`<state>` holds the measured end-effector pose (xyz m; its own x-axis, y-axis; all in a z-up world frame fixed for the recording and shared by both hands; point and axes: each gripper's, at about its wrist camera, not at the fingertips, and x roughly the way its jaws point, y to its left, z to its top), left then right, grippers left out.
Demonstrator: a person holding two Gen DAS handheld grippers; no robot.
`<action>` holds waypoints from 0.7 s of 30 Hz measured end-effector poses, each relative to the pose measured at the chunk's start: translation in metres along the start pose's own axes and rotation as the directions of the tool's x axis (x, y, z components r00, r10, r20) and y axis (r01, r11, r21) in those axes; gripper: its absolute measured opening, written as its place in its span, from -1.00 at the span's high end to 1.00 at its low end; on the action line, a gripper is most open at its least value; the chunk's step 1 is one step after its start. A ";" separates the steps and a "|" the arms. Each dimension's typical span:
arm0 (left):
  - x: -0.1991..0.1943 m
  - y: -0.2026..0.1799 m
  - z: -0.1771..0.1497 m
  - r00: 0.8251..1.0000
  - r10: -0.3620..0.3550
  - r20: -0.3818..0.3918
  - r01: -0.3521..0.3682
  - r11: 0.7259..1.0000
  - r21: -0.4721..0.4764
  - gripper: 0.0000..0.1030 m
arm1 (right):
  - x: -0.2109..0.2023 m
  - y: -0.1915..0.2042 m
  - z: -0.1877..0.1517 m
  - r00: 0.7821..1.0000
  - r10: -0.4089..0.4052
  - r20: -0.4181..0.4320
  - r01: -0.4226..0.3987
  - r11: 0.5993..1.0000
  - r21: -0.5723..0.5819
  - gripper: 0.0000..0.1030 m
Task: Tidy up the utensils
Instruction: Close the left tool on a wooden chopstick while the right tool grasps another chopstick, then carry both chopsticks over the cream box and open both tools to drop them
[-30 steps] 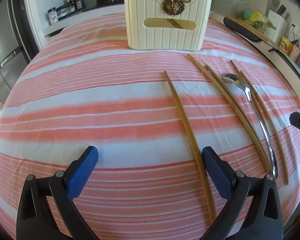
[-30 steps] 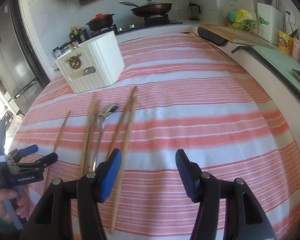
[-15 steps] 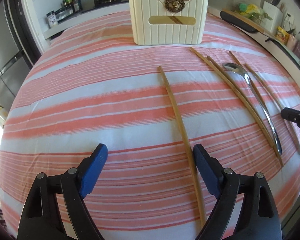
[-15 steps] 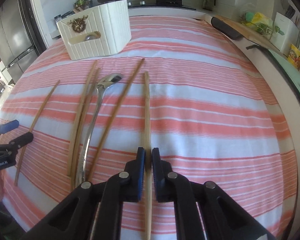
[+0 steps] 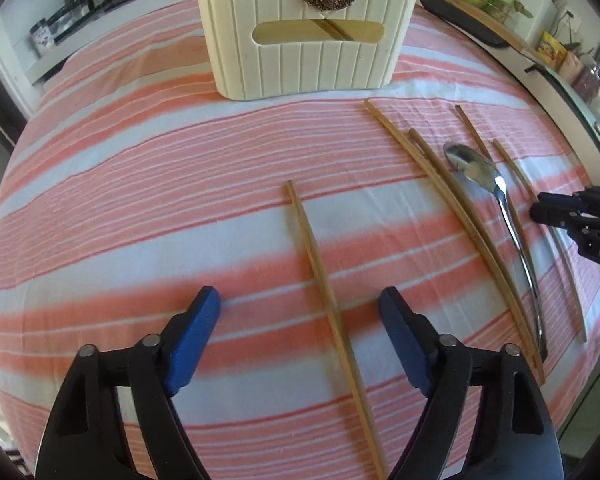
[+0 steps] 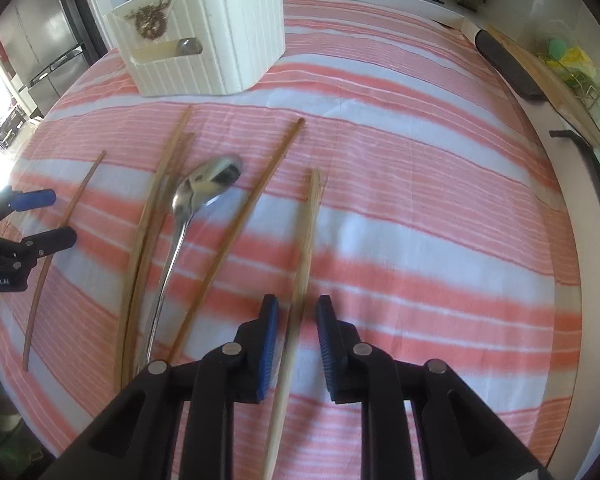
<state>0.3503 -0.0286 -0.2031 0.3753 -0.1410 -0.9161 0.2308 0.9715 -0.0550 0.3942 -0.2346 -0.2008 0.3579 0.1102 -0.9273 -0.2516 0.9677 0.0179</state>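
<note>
Wooden chopstick (image 5: 332,312) lies between our closing left claw (image 5: 300,320); right claw (image 6: 296,320) loosens around pale chopstick (image 6: 304,256) on striped bench (image 6: 420,208).

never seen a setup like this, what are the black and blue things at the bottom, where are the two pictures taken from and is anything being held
No robot here: a person holds a hand tool with a two-finger claw in each hand, and each tool carries a camera looking along its fingers. One picture is from the left claw, the other from the right claw.

On the striped cloth lie five chopsticks, a metal spoon and a white box for the utensils.

The left claw has just been closing, with a lone chopstick between its blue pads, not yet touched. The right claw has just eased open a little; another chopstick sits between its pads, apparently not pinched.
</note>
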 end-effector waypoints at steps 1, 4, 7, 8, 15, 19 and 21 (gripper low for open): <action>0.001 0.001 0.007 1.000 0.002 -0.010 -0.002 1.000 -0.006 -0.24 | 0.003 -0.003 0.010 1.000 0.008 0.004 -0.008 1.000 0.019 0.61; 0.004 0.001 0.019 1.000 0.012 -0.020 -0.012 1.000 -0.014 0.40 | 0.014 -0.009 0.034 1.000 0.019 0.009 -0.020 0.998 0.061 0.65; 0.005 0.001 0.023 1.000 0.026 0.002 -0.026 1.000 -0.013 0.84 | 0.019 -0.010 0.046 1.000 -0.004 0.021 0.002 0.997 0.075 0.86; 0.005 0.002 0.023 1.000 0.022 0.011 -0.022 0.999 -0.023 0.86 | 0.019 -0.012 0.047 1.000 0.003 0.025 -0.005 0.996 0.091 0.86; -0.055 0.021 0.015 0.986 -0.025 0.168 0.040 0.995 -0.091 0.92 | -0.046 -0.016 0.041 0.979 0.056 0.198 -0.083 0.988 0.133 0.86; -0.117 0.022 0.009 0.952 -0.060 0.299 0.086 0.994 -0.074 0.92 | -0.111 -0.009 0.034 0.943 0.079 0.325 -0.117 0.988 0.100 0.86; -0.145 0.023 0.006 0.931 -0.076 0.358 0.105 0.993 -0.061 0.92 | -0.140 -0.004 0.030 0.922 0.079 0.380 -0.114 0.991 0.069 0.86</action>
<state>0.3068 0.0125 -0.0695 0.6533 -0.2733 -0.7061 0.2134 0.9612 -0.1747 0.3726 -0.2467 -0.0600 0.6515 0.2644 -0.7111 -0.2279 0.9622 0.1490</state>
